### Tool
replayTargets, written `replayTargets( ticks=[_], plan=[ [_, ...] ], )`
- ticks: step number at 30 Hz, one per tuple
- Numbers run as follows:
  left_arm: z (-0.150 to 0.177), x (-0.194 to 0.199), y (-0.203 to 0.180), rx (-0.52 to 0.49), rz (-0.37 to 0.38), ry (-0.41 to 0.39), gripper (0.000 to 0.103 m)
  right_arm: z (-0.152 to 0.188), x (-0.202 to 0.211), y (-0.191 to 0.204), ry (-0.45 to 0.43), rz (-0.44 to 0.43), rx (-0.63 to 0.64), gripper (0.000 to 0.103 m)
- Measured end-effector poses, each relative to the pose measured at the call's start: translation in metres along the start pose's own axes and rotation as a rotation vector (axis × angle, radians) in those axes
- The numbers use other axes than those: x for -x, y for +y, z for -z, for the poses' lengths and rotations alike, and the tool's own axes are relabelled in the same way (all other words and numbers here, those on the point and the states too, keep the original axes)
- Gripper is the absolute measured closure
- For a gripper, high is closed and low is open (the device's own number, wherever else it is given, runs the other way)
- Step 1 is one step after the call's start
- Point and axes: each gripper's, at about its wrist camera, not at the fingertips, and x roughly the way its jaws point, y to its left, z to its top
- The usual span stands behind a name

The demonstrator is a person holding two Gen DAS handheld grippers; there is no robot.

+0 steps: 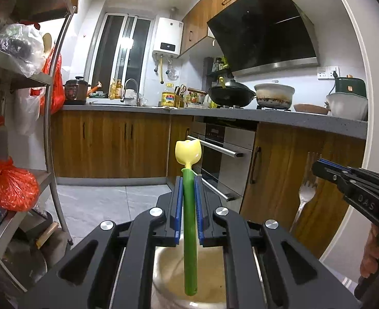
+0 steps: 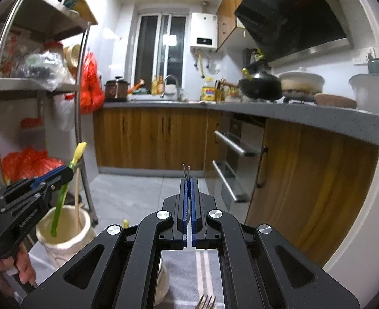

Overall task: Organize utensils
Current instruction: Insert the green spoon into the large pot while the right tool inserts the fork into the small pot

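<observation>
My left gripper (image 1: 188, 180) is shut on a green-handled spoon with a yellow tulip-shaped head (image 1: 188, 152). It holds the spoon upright, its lower end inside a cream utensil holder (image 1: 189, 270). The right wrist view shows that left gripper (image 2: 65, 173), the spoon (image 2: 60, 200) and the holder (image 2: 63, 237), which also has a wooden stick in it. My right gripper (image 2: 188, 180) is shut on a metal fork, whose handle end (image 2: 186, 170) sticks out past the fingertips and whose tines (image 2: 207, 302) show at the bottom edge. The left wrist view shows the fork (image 1: 305, 193) hanging from my right gripper (image 1: 318, 166).
A metal shelf rack (image 2: 82, 128) with red bags stands at the left. Wooden cabinets and an oven (image 2: 235, 159) with bar handles line the right, under a grey counter (image 2: 305, 116) with a wok and pots. A striped cloth (image 2: 202, 270) lies under my grippers.
</observation>
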Motion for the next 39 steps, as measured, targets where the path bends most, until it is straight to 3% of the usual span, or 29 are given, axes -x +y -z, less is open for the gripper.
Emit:
replayTargets(
  ticks=[14,23,24,27,31,33,35,36,39],
  plan=[
    [0.026,0.033,0.001,-0.023,0.028,0.091,0.094,0.015,-0.017,0.008,0.101,-0.061,0.007,0.1],
    [0.033,0.034,-0.008,-0.078,-0.005,0.11,0.091,0.018,-0.02,0.013,0.118,-0.073,0.006,0.099],
    [0.033,0.035,-0.008,-0.081,-0.006,0.107,0.09,0.018,-0.02,0.014,0.12,-0.08,-0.001,0.095],
    [0.031,0.041,-0.008,-0.085,-0.013,0.084,0.069,0.02,-0.019,0.012,0.123,-0.101,-0.021,0.075],
    [0.027,0.052,-0.007,-0.07,-0.009,0.062,0.053,0.014,-0.008,0.001,0.096,-0.124,-0.057,0.062],
    [0.025,0.058,-0.007,-0.061,-0.01,0.054,0.041,0.01,0.005,-0.008,0.065,-0.128,-0.081,0.043],
    [0.025,0.065,-0.009,-0.058,0.0,0.053,0.031,0.008,0.016,-0.017,0.052,-0.132,-0.092,0.031],
    [0.026,0.068,-0.01,-0.058,-0.001,0.055,0.028,0.008,0.022,-0.023,0.044,-0.133,-0.102,0.019],
    [0.027,0.079,-0.014,-0.057,-0.004,0.051,0.007,0.008,0.034,-0.035,0.042,-0.129,-0.116,0.007]
  ],
)
